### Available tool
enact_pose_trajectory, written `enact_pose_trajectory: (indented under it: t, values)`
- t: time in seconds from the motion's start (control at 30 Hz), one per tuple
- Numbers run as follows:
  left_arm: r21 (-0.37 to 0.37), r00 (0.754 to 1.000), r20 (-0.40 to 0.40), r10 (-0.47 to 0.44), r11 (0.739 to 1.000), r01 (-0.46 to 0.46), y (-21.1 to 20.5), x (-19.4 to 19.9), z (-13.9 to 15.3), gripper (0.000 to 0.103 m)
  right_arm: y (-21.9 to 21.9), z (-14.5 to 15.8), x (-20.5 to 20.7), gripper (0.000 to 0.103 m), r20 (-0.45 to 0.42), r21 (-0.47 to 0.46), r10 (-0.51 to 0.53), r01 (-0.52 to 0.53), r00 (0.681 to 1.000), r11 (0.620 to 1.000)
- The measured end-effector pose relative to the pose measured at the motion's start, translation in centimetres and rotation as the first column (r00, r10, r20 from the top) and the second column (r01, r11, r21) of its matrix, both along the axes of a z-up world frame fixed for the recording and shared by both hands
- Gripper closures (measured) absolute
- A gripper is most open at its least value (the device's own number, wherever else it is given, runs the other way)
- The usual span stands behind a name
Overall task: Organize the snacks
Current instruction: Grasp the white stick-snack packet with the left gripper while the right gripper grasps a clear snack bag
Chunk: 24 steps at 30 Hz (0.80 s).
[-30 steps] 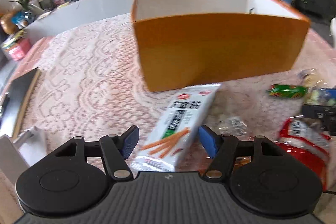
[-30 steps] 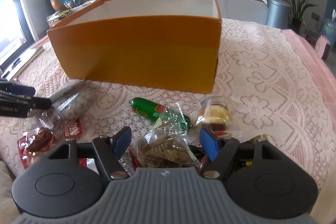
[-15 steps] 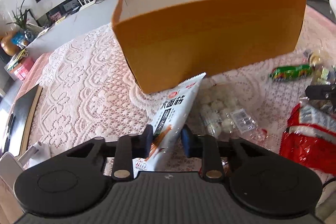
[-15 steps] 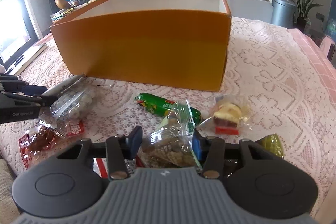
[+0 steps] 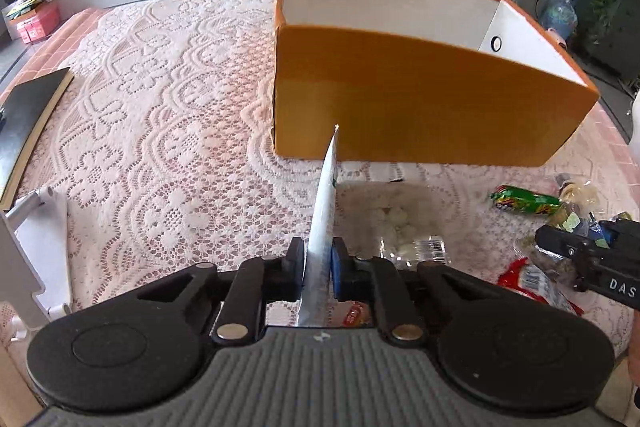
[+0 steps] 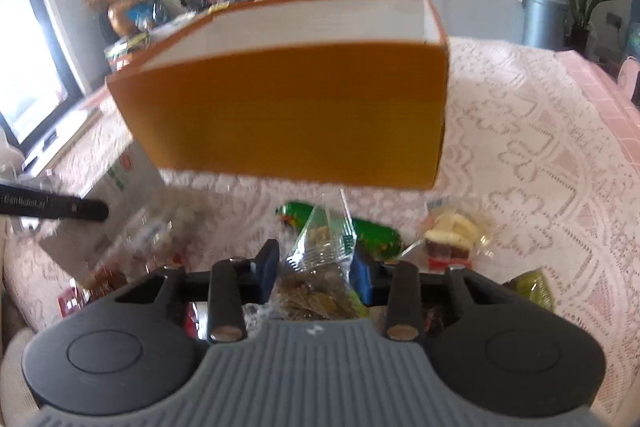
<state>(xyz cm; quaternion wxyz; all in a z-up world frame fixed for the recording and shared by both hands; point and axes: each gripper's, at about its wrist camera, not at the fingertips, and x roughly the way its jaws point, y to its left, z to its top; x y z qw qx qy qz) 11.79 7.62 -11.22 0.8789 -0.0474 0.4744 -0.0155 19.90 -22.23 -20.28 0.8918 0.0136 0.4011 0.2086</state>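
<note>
My left gripper (image 5: 318, 269) is shut on a long white snack packet (image 5: 323, 223), held edge-on and lifted above the lace cloth in front of the orange box (image 5: 420, 107). My right gripper (image 6: 314, 267) is shut on a clear bag of brown snacks (image 6: 320, 267), raised in front of the same orange box (image 6: 288, 115). The right gripper also shows at the right edge of the left wrist view (image 5: 588, 259). The left gripper's finger (image 6: 56, 207) and the white packet (image 6: 116, 195) show at the left of the right wrist view.
Loose snacks lie on the lace tablecloth (image 5: 160, 131): a clear bag of white pieces (image 5: 396, 223), a green packet (image 5: 524, 201), a red packet (image 5: 536, 279), a cake slice in a clear wrapper (image 6: 452, 231). A dark book (image 5: 28, 115) lies at the left edge.
Both grippers have closed on their packets and lifted them. The white packet has turned edge-on in the left gripper. The right view has risen and tilted.
</note>
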Motion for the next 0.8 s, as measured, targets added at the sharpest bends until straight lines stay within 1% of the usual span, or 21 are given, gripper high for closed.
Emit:
enact_pose_trajectory:
  t: [0.07, 0.13, 0.27, 0.4, 0.47, 0.53, 0.57, 0.63, 0.7, 0.8]
  values:
    - [-0.01, 1.0, -0.009, 0.003, 1.0, -0.003, 0.1, 0.2, -0.4, 0.087, 0.1, -0.2, -0.1, 0.06, -0.003, -0.008, 0.001, -0.001, 1.0, 1.0]
    - [0.0, 1.0, -0.014, 0.002, 1.0, -0.002, 0.1, 0.4, -0.8, 0.087, 0.2, -0.3, 0.0, 0.057, -0.009, -0.024, -0.002, 0.001, 1.0, 1.0]
    - [0.008, 1.0, -0.011, 0.011, 1.0, -0.011, 0.3, 0.7, -1.7, 0.087, 0.2, -0.7, -0.1, 0.045, -0.039, -0.041, -0.011, 0.009, 0.999, 0.999]
    - [0.004, 1.0, -0.003, 0.017, 1.0, -0.017, 0.4, 0.6, -1.9, 0.087, -0.5, -0.8, -0.9, 0.041, -0.043, -0.055, -0.012, 0.01, 0.999, 0.998]
    - [0.002, 1.0, -0.002, 0.022, 1.0, -0.022, 0.4, 0.6, -1.9, 0.087, -0.6, -0.8, -1.3, 0.041, -0.031, -0.076, -0.013, 0.01, 0.999, 0.997]
    - [-0.001, 1.0, 0.002, 0.025, 1.0, -0.025, 0.4, 0.5, -1.8, 0.089, -0.7, -0.8, -1.5, 0.044, -0.027, -0.088, -0.011, 0.009, 1.0, 0.996]
    - [0.001, 1.0, 0.005, 0.029, 1.0, -0.029, 0.3, 0.4, -1.7, 0.089, -0.7, -0.8, -1.5, 0.05, -0.033, -0.086, -0.007, 0.004, 0.999, 0.996]
    - [0.008, 0.999, 0.017, 0.035, 0.999, -0.035, 0.2, 0.2, -1.5, 0.09, -0.7, -0.9, -1.5, 0.052, -0.038, -0.076, 0.0, -0.003, 0.999, 0.997]
    - [0.01, 0.999, 0.032, 0.038, 0.999, -0.038, 0.1, -0.1, -1.2, 0.09, -0.6, -0.8, -1.6, 0.058, -0.024, -0.083, 0.003, -0.005, 1.0, 0.997]
    - [0.018, 0.997, 0.06, 0.054, 0.998, -0.055, 0.2, -0.7, -0.4, 0.091, -0.7, -0.4, -1.8, 0.061, -0.009, -0.079, 0.001, -0.001, 1.0, 0.997]
